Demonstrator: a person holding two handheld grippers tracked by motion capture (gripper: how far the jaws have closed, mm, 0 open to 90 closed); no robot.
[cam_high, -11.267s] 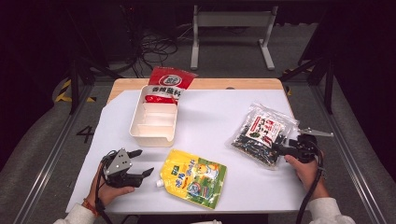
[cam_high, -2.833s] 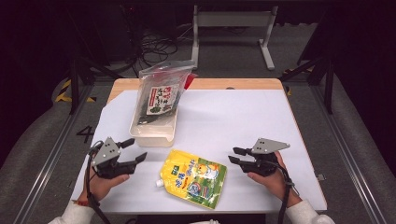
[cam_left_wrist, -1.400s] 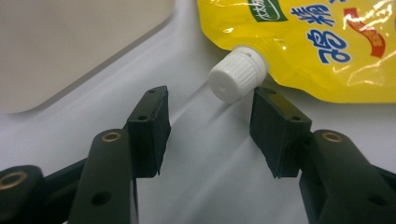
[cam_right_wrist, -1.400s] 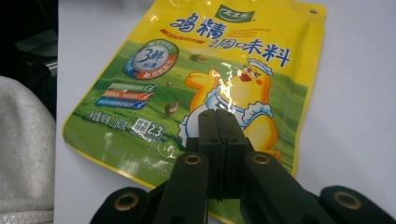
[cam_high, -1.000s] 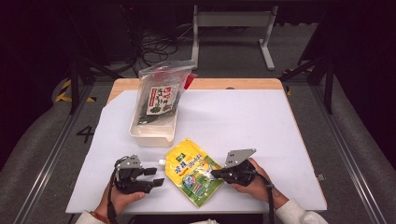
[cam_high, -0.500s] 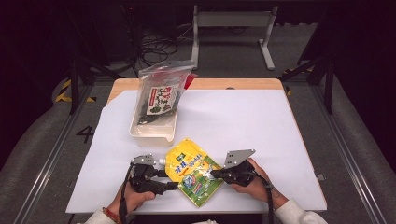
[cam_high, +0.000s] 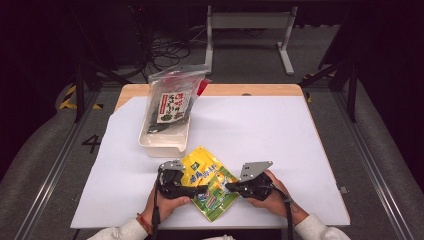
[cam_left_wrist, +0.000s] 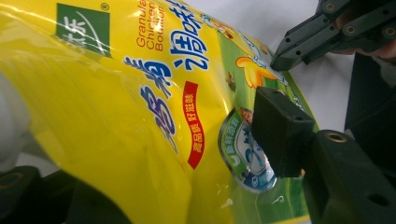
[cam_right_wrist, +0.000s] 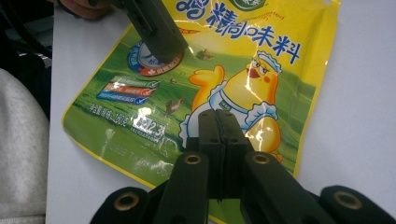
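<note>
While both hands work at the near edge of the white-topped desk (cam_high: 280, 130), a glossy yellow-and-green plastic seasoning pouch (cam_high: 207, 181) printed with a cartoon chick lies between the two grippers, its lower corner close to the desk's front rim. The left gripper (cam_high: 192, 190) has just been closing its jaws, which stand about half open with the pouch's side between them; one black pad sits against the round blue seal, though a firm pinch cannot be told. The right gripper (cam_high: 231, 186) has its jaws fully together, tips resting on the pouch's opposite edge over the chick print, holding nothing. Behind the pouch, just beyond its top corner, stands a white rectangular plastic tray (cam_high: 165, 141) carrying a clear bag of dark dried food (cam_high: 172, 102). Bare desk stretches wide to the right and far side.
</note>
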